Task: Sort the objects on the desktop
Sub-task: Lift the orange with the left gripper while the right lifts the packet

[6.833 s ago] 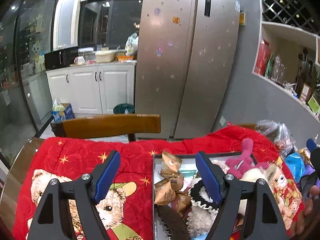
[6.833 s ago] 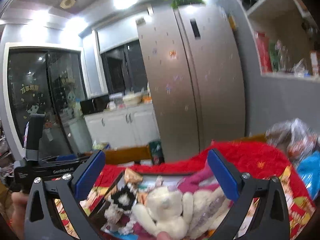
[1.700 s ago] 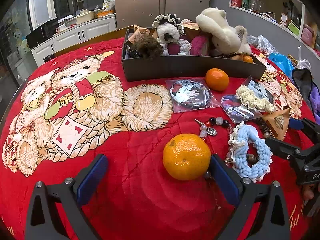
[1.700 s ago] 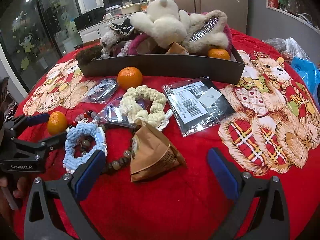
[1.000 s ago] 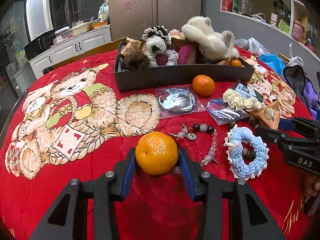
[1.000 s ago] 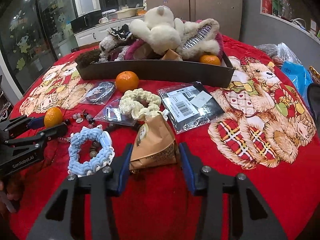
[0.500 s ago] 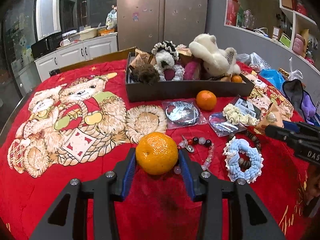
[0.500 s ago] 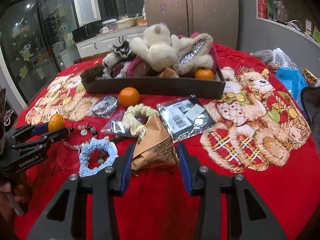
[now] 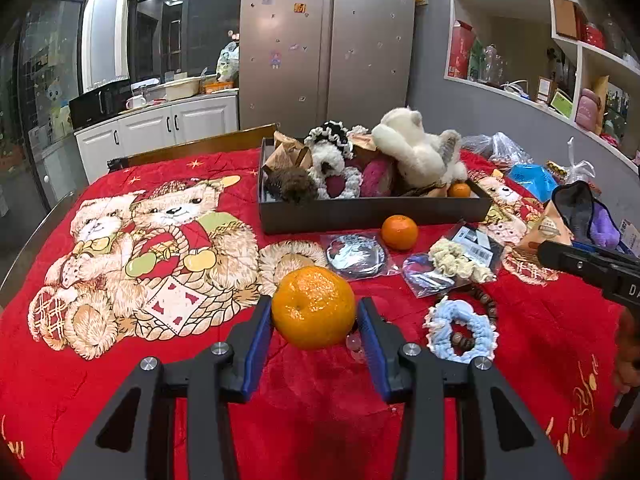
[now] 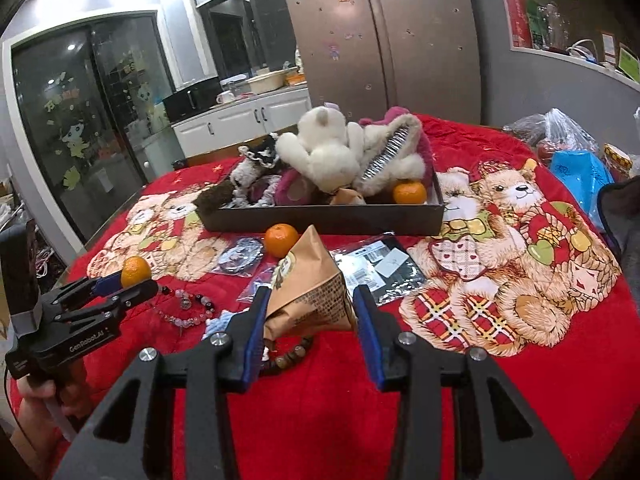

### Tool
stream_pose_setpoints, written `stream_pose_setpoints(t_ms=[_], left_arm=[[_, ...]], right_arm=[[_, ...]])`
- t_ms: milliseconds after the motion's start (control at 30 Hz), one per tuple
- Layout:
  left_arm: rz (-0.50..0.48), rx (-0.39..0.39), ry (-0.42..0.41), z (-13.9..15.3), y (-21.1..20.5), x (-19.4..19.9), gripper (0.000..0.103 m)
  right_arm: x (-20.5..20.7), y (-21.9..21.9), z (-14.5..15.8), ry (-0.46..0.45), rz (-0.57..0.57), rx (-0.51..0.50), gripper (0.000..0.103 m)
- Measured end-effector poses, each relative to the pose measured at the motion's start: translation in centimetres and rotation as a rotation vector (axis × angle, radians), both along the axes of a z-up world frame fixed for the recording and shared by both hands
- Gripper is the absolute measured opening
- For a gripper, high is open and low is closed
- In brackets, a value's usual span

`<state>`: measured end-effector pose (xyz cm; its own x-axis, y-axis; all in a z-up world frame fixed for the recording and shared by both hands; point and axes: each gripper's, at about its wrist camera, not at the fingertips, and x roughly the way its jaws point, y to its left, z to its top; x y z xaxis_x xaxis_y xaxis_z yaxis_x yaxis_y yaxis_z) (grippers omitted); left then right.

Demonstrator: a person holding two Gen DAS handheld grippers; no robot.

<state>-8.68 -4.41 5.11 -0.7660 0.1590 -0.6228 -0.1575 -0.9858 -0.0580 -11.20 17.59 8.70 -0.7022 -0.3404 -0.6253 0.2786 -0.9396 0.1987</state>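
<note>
Left gripper [image 9: 314, 314] clamps an orange [image 9: 313, 307] above the red blanket [image 9: 120, 380], while the right gripper [image 10: 310, 308] pinches a brown paper packet [image 10: 310, 292], its base seemingly clear of the beads [image 10: 290, 354] only that view shows.

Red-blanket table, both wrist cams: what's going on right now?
A person is sorting clutter with a pair of tongs in each hand. The left tongs are shut on a round orange tangerine, lifted off the red bear-print blanket. The right tongs grip a brown paper pyramid-shaped packet. The dark shallow box behind already holds plush toys and one tangerine; another tangerine, scrunchies and bead bracelets lie loose on the blanket.
</note>
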Motion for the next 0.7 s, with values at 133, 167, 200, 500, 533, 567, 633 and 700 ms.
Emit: stream_pose_setpoints(t_ms=[133, 167, 200, 500, 533, 567, 633, 700], left_arm=[[-0.008, 0.011, 0.012, 0.5, -0.2, 0.2, 0.04], [-0.008, 0.02, 0.011, 0.6, -0.4, 0.2, 0.04], [-0.001, 0.029, 0.012, 0.7, -0.6, 0.2, 0.04], [0.012, 0.023, 0.029, 1.3, -0.9, 0.5, 0.04], [0.014, 0.017, 0.034, 1.4, -0.8, 0.6, 0.04], [0.016, 0.012, 0.037, 1.4, -0.8, 0.6, 0.04], [0.018, 0.008, 0.04, 1.5, -0.6, 0.7, 0.04], [0.021, 0.006, 0.04, 1.6, -0.5, 0.8, 0.04]], right_arm=[[0.2, -0.3, 0.0, 0.006, 0.008, 0.007, 0.042], [0.3, -0.3, 0.0, 0.002, 0.015, 0.008, 0.042], [0.3, -0.4, 0.0, 0.002, 0.014, 0.007, 0.042], [0.6, -0.6, 0.3, 0.008, 0.031, 0.002, 0.042], [0.6, -0.6, 0.3, 0.01, 0.03, 0.001, 0.042], [0.6, -0.7, 0.3, 0.008, 0.031, 0.001, 0.042], [0.6, -0.8, 0.2, 0.006, 0.039, -0.001, 0.042], [0.6, -1.0, 0.1, 0.005, 0.044, 0.002, 0.042]])
